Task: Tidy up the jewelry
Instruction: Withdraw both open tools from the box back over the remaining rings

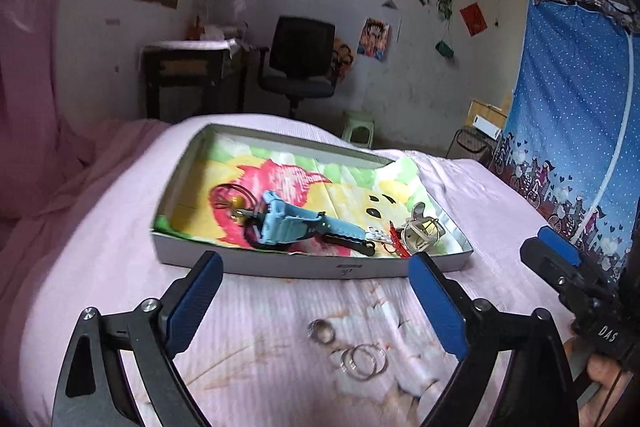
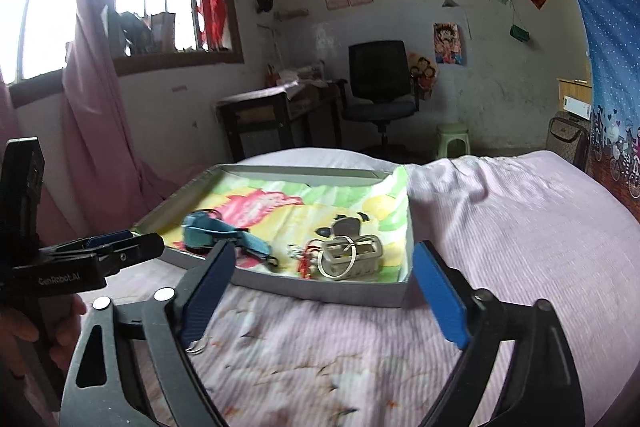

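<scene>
Left gripper: my jaws stand wide apart, nothing between the pads, hanging over the pink bedspread on the near side of the box.
Right gripper: mine too, spread wide and gripping nothing, just short of the box's near wall.
Box: shallow white tray on the bed, lined with a bright cartoon cloth, its long axis running left to right in front of me.
Blue watch: inside the box, left of middle, lying flat; its strap runs from far-left to near-right.
Hair claw: pale, at the box's near right corner, a metal ring leaning on it.
Red trinket: just left of the claw, with a small white piece beside it.
Dark red hoop: far-left of the watch, flat on the cloth.
Silver rings: outside the box, on the bedspread between my left gripper's fingers: one band, then a cluster of thin hoops just near-right of it.
</scene>
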Available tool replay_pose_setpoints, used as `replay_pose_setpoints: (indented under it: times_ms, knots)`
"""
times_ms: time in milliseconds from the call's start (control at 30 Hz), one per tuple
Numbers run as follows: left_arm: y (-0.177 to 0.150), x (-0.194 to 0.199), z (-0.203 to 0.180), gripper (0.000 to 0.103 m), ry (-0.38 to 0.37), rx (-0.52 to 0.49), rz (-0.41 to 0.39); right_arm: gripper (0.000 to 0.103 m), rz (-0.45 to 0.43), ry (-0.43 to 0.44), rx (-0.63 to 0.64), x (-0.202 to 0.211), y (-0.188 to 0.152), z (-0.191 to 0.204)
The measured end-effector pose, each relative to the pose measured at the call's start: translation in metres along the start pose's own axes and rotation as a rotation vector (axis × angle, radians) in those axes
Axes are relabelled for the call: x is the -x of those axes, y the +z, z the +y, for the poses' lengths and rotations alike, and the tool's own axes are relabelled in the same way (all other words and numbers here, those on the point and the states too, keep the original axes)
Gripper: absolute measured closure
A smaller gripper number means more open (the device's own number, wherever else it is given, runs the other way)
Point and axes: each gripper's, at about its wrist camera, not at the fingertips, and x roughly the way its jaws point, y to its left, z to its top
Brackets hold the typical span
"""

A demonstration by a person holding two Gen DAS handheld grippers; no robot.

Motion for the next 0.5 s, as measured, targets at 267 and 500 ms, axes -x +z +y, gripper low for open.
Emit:
replay_pose_setpoints:
  times_ms: [267,500]
  knots:
    - [-0.020,0.037,0.016,0.004,0.025,-0.009,-0.067,0.001,-0.046,0.029,0.003,0.029,-0.017,0.019]
    - [-0.037,0.053,0.025,0.004,0.055,-0.073,-0.064,0.001,-0.015,0.048,0.025,0.041,-0.030,0.036]
